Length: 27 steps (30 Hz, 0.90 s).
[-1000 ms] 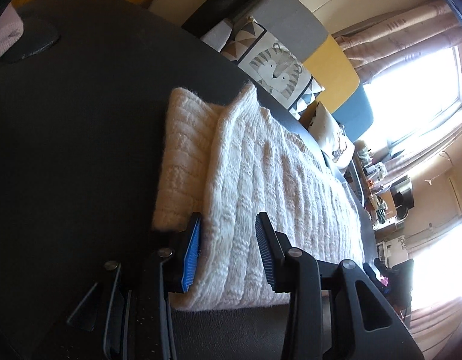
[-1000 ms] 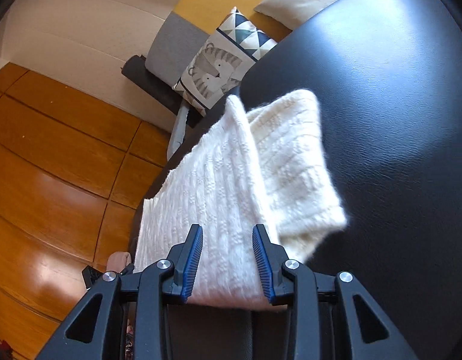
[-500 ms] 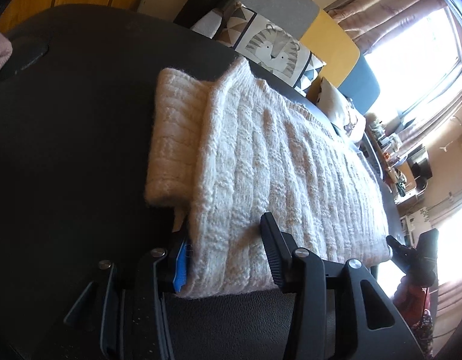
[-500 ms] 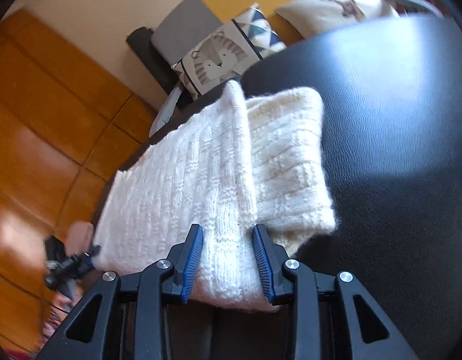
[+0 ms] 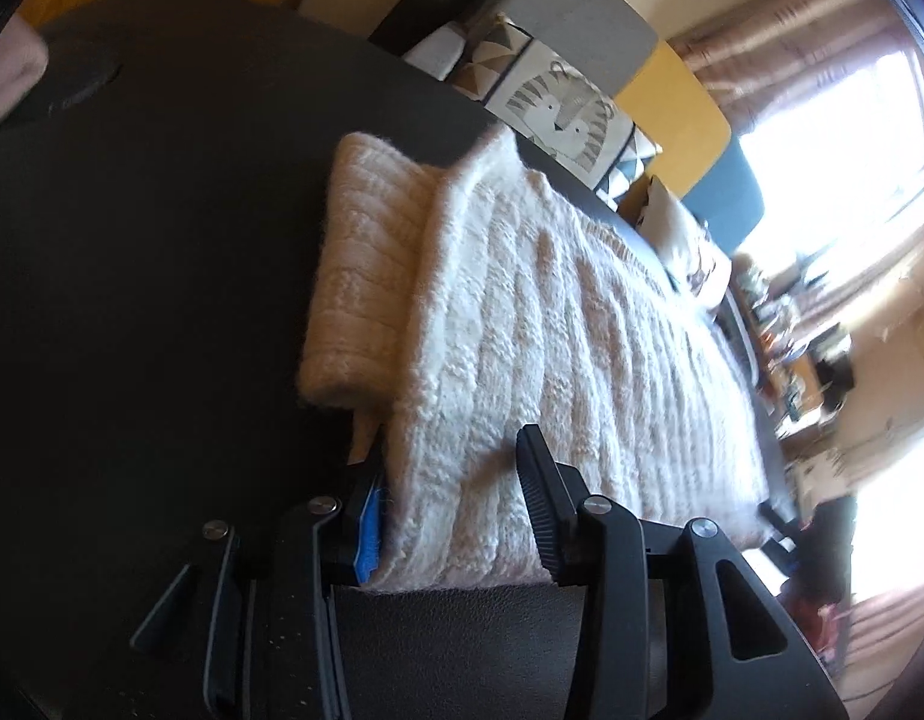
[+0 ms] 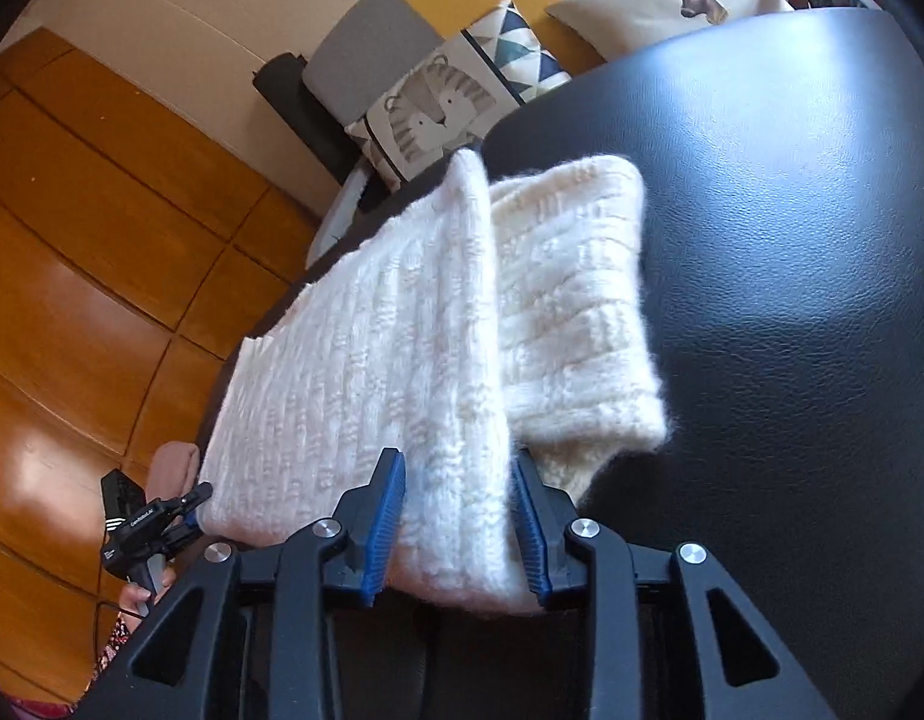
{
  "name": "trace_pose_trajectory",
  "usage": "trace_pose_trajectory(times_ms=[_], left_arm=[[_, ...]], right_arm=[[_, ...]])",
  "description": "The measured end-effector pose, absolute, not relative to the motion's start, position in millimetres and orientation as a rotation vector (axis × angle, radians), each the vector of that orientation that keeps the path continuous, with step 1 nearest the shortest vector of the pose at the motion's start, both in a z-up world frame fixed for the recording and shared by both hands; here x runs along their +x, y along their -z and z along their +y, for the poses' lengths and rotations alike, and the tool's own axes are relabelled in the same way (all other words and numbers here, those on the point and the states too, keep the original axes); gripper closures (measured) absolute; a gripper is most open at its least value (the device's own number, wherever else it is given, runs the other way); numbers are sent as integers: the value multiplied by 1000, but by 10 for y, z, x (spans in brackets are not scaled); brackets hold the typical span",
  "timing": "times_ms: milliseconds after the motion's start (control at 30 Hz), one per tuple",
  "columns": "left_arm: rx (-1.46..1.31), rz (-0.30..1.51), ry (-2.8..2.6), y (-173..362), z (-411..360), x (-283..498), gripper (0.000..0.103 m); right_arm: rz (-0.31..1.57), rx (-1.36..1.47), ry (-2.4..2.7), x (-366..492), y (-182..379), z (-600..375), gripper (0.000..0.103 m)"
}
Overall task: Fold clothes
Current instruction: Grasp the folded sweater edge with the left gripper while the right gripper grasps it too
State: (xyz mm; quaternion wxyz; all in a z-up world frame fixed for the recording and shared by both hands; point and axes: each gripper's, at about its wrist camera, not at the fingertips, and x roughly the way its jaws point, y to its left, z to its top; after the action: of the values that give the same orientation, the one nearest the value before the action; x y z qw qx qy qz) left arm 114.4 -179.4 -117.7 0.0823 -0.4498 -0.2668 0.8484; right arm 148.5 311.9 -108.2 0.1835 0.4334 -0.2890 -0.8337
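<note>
Nearest in the left wrist view, the left gripper (image 5: 456, 516) has the near hem of a cream knit sweater (image 5: 552, 324) between its partly spread fingers; the jaws are closing, both pads against the wool. In the right wrist view, the right gripper (image 6: 459, 531) stands about half closed, clamping the other end of that same hem (image 6: 456, 516), and the left gripper shows small at about 8 o'clock. The sweater (image 6: 402, 348) lies on a black desk (image 6: 792, 240), its upper layer raised over a folded part. Beyond it, toward 12 o'clock, a tiger-print cushion (image 6: 438, 114) leans on a grey and yellow sofa (image 6: 372, 42). A bright window (image 5: 834, 120) sits at 2 o'clock in the left view.
</note>
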Motion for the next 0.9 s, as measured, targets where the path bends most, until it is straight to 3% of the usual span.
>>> trace_pose_trajectory(times_ms=[100,200,300,400,500,733,900], left_arm=[[-1357,-656,-2581,1147,-1677,1143,60],[-1359,-641,-2589,1138,-1672,1145,62],[-1361,-712,-2578,1129,-1760,1155,79],[-1311,-776,-2540,1062,-1842,1200,90],[-1231,-738,-2536,900,-1849,1301,93],[-1191,-704,-2500,884,-1834,1567,94],[-1334,-628,-2505,1159,-1833,1637,94]], right_arm=[[-765,1217,2344,1486,1087,3035,70],[-694,1236,2375,1472,1090,2966,82],[-790,1205,2352,1479,1090,3045,94],[-861,1154,2322,1505,1036,3105,96],[-884,1092,2289,1543,913,3120,96],[-886,1071,2207,1707,785,3114,96],[-814,1235,2251,1827,1071,3152,94]])
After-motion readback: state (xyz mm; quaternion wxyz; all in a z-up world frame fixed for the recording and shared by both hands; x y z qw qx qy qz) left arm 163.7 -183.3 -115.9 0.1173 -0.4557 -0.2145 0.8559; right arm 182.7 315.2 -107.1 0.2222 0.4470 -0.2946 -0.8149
